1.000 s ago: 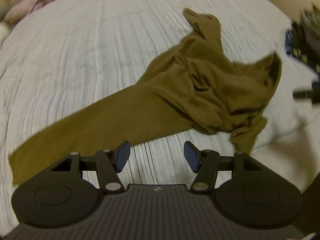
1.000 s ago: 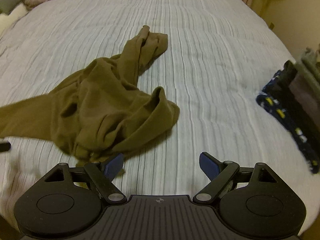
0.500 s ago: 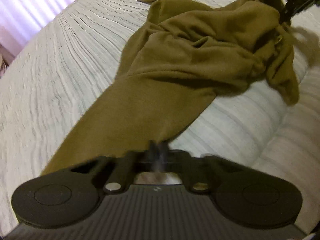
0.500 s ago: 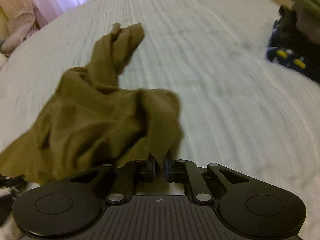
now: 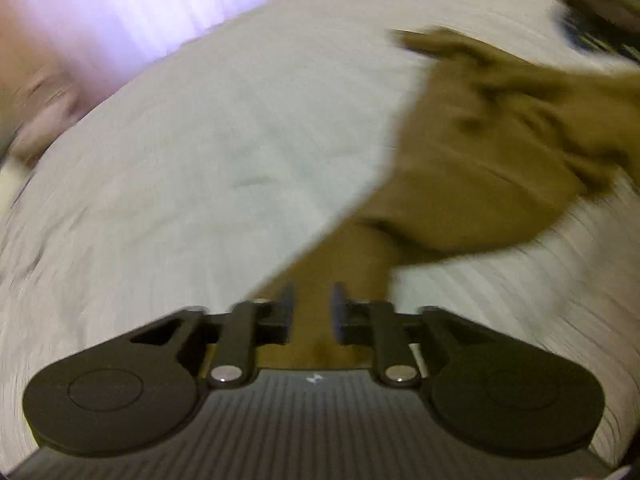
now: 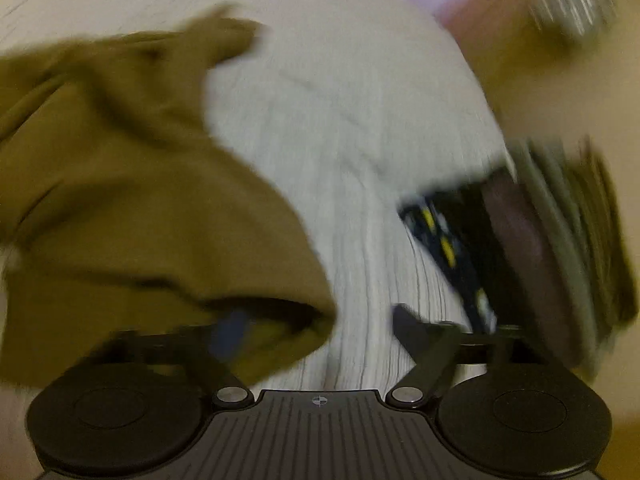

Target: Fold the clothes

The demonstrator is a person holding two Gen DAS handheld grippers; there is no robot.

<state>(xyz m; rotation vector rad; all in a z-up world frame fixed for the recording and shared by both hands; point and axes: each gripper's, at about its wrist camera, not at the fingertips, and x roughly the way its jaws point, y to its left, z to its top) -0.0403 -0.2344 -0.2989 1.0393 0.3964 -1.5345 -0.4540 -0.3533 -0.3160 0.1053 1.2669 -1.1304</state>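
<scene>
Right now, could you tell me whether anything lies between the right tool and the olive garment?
Nothing visible does. The open right tool is at the olive garment, whose edge overlaps one finger; the folded stack sits off to the other side.

A bed point(image 5: 200, 184) with a pale, ribbed cover carried everything. An olive-brown garment point(image 6: 132, 208) lay crumpled across it, one end stretched out long. At the bed's right edge sat a stack of folded clothes point(image 6: 560, 240), blurred.
</scene>
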